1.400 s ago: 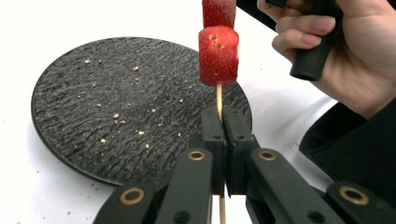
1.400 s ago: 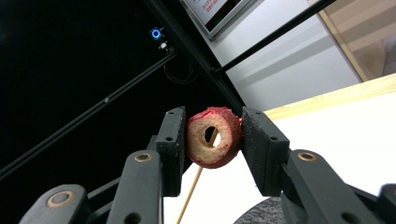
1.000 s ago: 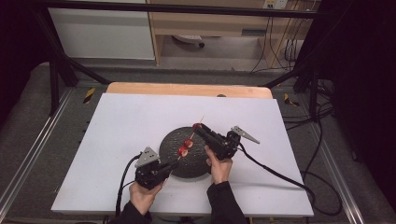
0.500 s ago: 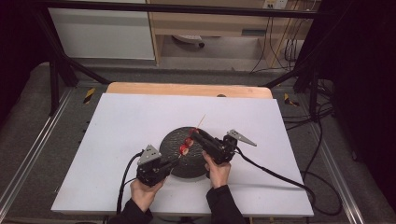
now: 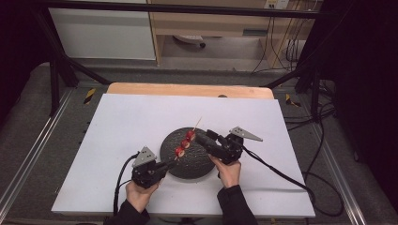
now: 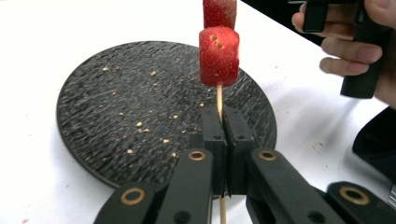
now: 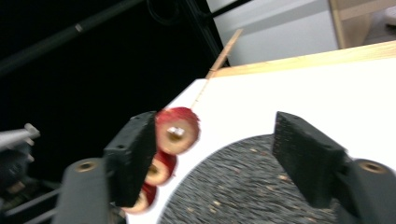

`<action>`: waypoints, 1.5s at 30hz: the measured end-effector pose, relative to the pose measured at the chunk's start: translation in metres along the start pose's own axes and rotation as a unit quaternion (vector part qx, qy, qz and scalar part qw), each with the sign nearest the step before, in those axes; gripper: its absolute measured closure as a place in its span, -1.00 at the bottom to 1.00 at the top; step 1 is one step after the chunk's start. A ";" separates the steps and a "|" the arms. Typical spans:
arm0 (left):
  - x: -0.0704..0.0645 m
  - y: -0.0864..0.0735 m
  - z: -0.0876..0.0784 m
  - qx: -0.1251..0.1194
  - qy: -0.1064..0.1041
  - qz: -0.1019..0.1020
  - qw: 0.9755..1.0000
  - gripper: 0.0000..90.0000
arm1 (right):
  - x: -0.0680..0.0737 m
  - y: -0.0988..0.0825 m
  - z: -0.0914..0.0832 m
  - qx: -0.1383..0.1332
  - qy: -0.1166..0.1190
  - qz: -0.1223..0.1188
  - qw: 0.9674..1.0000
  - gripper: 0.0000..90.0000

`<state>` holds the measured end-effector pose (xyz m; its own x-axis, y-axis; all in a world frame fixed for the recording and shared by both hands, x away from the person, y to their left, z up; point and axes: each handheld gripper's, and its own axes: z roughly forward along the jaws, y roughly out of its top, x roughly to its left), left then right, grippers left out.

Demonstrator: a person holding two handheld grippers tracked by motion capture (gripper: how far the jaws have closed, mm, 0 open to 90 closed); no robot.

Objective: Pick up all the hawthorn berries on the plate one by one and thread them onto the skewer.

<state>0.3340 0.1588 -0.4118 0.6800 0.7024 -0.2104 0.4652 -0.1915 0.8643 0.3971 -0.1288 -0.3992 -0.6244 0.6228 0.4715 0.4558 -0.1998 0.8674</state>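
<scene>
Three strawberry pieces (image 5: 186,143) ride our skewer (image 6: 219,100) above the black plate (image 5: 197,161); our left tongs (image 6: 223,140) clamp the stick, while our right tongs (image 7: 219,154) have just been opening, one pad beside the fruit.

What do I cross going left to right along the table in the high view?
Left claw shut on the wooden skewer → strawberry pieces on that skewer, over the black plate → right claw, jaws just opened → its grey three-cornered plate.

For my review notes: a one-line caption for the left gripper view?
Left gripper clamps thin wooden skewer of red strawberry pieces above round black textured plate.
</scene>
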 end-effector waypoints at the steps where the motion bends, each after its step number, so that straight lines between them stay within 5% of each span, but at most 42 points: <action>1: 0.001 0.000 -0.001 0.001 -0.001 0.000 1.000 0.96 | -0.001 0.001 -0.001 0.006 -0.004 -0.010 1.000 -0.41; 9: 0.007 -0.003 -0.007 0.013 0.000 0.012 1.000 0.96 | -0.009 0.004 -0.013 0.071 -0.035 -0.084 0.993 -0.80; 16: 0.013 -0.002 -0.012 0.026 -0.001 0.021 0.999 0.96 | -0.020 -0.002 -0.029 0.130 -0.061 -0.133 0.981 -0.92; 27: 0.022 0.005 -0.017 0.045 0.000 0.036 0.998 0.96 | -0.043 -0.012 -0.060 0.170 -0.077 -0.129 0.974 -0.95; 36: 0.027 0.021 -0.013 0.082 0.007 0.056 0.995 0.96 | -0.058 -0.022 -0.081 0.190 -0.088 -0.129 0.969 -0.96; 45: 0.031 0.030 0.002 0.111 0.016 0.062 0.992 0.96 | -0.067 -0.029 -0.097 0.194 -0.094 -0.120 0.969 -0.98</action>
<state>0.3696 0.1734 -0.3929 0.7229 0.6850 -0.0902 0.4943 -0.4215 0.7602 0.3641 -0.2382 -0.4403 -0.6329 0.7495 0.1942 0.5379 0.2453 0.8065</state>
